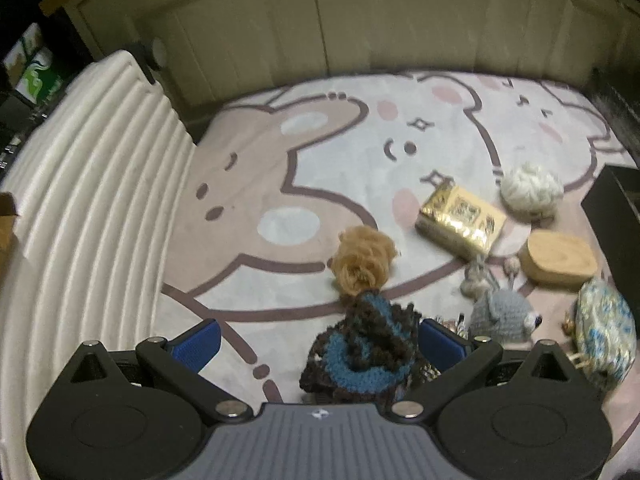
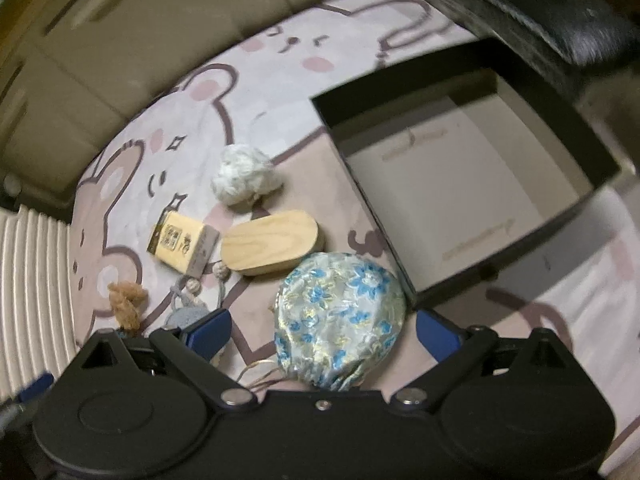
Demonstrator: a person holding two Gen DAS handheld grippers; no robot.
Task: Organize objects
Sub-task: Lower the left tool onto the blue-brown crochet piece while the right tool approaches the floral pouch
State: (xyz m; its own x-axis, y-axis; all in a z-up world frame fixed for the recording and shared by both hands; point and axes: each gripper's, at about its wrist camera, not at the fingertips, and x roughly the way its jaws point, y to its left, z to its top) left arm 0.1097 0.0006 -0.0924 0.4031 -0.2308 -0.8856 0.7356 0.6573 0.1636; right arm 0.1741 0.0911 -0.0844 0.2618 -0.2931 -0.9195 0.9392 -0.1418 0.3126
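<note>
Two grippers hung low over a rug printed with cartoon bears, which lay on the floor before pale cabinet doors. A ribbed cream cushion ran along the rug's left edge.

At the rug's right side stood an open black box with a pale bare bottom. Just beside its near corner lay a round floral pouch, blue flowers on silver cloth. The right gripper had its jaws spread wide to either side of that pouch; whether either pad touched it could not be told.

The left gripper also had its jaws wide apart, with a dark brown and blue crochet piece between them, close to the right pad; contact was unclear.

Beyond the pouch lay an oval wooden box, and next to it a gold packet. Farther off sat a white yarn ball. A grey crochet mouse lay near the left gripper's right pad, and a tan yarn tuft just past the crochet piece.
</note>
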